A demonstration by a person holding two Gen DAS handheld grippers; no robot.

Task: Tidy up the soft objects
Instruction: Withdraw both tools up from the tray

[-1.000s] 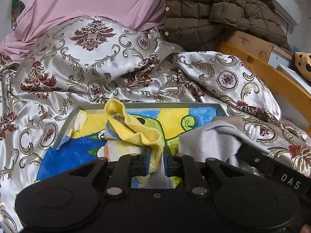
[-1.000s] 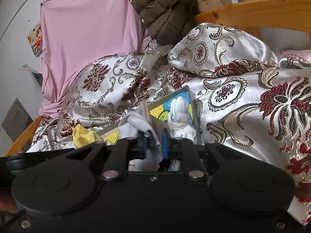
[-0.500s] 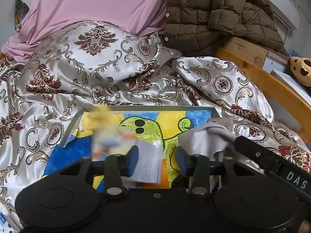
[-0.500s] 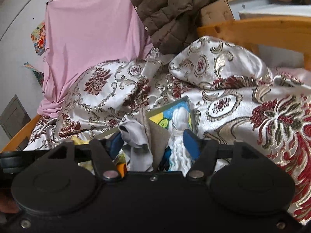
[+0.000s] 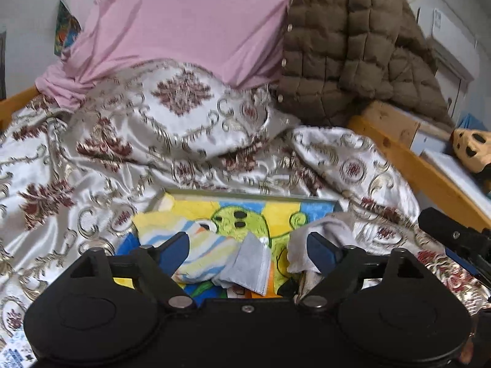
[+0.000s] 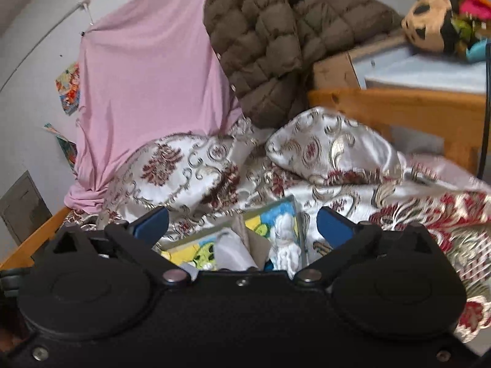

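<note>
soft things lie in the painted tray on the patterned bedspread: a yellow striped cloth at the left side, a grey face mask lapped over its edge, a grey cloth at the right side, a white fluffy piece by the tray's right wall in the right view

left gripper: jaws have just been opening and stand spread; the striped cloth and mask show between the blue pads, but neither pad presses on them. right gripper: jaws have just been opening, spread wide; the grey cloth and white piece sit below, nothing pinched

step in hand, as i judge it: the release, both claws letting their cloths go into the tray and clearing off it

next move, my guess: pull both claws clear, then look for any soft thing outside the tray. none shows plainly on the bedspread; a spotted plush toy sits past the wooden bed rail, well apart. whether it belongs to the task i cannot tell

watch: loose cloth edges could snag a pad on the way out
</note>
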